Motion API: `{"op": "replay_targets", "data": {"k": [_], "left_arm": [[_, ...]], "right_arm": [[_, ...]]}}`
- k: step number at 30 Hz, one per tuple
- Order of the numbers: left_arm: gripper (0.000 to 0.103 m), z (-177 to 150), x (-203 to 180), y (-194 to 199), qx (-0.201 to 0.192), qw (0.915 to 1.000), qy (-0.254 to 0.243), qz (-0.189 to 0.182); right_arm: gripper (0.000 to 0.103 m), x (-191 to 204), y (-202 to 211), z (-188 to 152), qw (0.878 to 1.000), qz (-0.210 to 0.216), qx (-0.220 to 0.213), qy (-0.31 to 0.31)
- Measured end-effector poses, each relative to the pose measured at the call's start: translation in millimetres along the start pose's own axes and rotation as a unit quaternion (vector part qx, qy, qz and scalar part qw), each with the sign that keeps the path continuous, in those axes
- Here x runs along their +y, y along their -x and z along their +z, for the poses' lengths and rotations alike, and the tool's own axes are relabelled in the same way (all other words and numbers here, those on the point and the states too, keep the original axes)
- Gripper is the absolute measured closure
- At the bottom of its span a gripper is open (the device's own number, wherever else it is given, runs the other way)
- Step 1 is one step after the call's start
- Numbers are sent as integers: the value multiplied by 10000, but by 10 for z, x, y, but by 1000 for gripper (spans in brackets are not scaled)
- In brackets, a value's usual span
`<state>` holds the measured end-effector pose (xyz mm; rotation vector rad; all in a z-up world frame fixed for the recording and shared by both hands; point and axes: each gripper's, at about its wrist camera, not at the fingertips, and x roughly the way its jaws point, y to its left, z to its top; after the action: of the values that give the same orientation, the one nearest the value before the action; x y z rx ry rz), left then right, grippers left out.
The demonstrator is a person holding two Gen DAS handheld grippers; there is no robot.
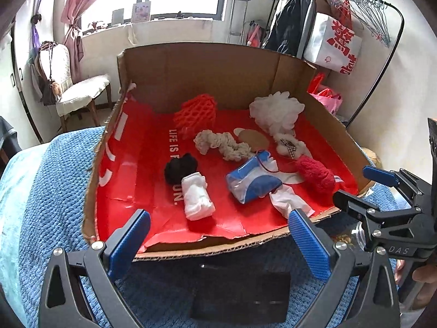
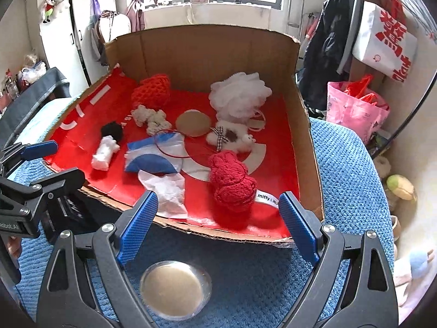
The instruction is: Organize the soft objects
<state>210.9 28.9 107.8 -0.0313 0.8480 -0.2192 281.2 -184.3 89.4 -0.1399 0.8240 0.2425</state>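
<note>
Spread loose across the red floor of an open cardboard tray on a blue blanket: soft things waiting to be sorted, none yet touched. Kept apart, probably so each can be picked singly: red knit bundle nearest the front right, white rolled sock and black pompom to the left, blue-and-white pouch in the middle, white mesh puff and orange net at the back.

Left gripper with fingers wide, holding nothing, poised before the tray's front edge. Right gripper likewise wide and empty.

Only from the left wrist: a dark flat box below the fingers. Only from the right wrist: a round lidded dish on the blanket, a pink bag beside the bed.
</note>
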Motion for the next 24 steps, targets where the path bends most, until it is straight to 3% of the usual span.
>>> {"op": "replay_targets", "data": {"k": [24], "left_arm": [[0,-35,-35,-232,287,9995,-42,145]], "right_arm": [[12,-97,-219,11,9996,25,215,-182]]}}
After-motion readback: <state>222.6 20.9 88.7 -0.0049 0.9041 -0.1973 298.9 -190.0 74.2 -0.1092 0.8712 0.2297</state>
